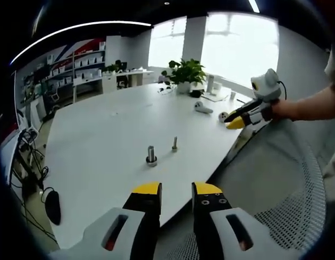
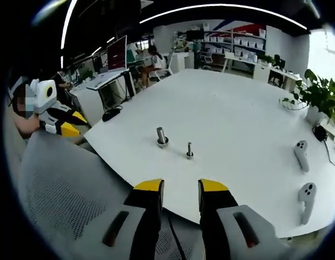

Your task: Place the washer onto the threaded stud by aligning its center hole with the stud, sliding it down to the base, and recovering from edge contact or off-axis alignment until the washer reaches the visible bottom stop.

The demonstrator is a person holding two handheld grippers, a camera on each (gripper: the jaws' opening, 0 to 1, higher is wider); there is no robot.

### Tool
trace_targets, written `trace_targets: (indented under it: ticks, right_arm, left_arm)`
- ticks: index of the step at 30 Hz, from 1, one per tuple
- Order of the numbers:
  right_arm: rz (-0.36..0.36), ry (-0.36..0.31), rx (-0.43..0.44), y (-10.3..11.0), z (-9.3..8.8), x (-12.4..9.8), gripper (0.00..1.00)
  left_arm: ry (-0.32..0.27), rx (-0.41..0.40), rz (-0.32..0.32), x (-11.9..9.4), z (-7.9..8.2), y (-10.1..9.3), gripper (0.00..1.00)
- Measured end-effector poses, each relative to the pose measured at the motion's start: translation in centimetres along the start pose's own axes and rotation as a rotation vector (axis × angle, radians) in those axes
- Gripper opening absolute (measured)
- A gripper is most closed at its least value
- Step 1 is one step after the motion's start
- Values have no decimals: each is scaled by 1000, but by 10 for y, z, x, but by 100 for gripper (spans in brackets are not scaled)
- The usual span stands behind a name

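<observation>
In the left gripper view, our left gripper (image 1: 176,189) rises from the bottom edge, its two yellow-tipped jaws standing apart with a clear gap between them and nothing held. Just below and to the right lies the grey mesh back of an office chair (image 1: 297,179). Beyond the jaws spreads a large white table (image 1: 102,141). On it, near our edge, stands a thick threaded stud (image 1: 151,156) upright on a wider round base, and just beside it to the right a thinner, shorter bolt (image 1: 174,143), also upright. We cannot make out a separate washer at this size. Further right, our right gripper (image 1: 232,122) hovers past the table's edge, held by a hand (image 1: 281,108); whether its jaws are parted we cannot tell here. Far across the table sit two white controllers (image 1: 203,108) and a potted plant (image 1: 185,73)

In the right gripper view, our right gripper (image 2: 181,188) shows jaws parted and empty above the chair (image 2: 64,189). The stud (image 2: 161,136) and the bolt (image 2: 189,150) stand side by side on the table (image 2: 238,119), with the left gripper (image 2: 75,123) off at the left edge
</observation>
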State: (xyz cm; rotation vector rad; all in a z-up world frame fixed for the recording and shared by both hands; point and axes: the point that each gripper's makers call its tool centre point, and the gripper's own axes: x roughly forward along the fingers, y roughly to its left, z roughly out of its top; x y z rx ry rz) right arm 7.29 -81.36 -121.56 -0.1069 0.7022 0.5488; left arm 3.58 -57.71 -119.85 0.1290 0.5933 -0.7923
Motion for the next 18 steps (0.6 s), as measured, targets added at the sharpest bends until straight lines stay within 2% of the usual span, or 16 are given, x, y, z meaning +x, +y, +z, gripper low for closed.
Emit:
trace_targets:
  ticks: [7,18]
  right_arm:
    - [10,21,15,1,-5,2,28]
    - [-9,18,18,-2,-7,1,28]
  left_arm:
    - [-14,-8,20,-1,2,4,20]
    - [-50,-21,46,-4,8,9,21]
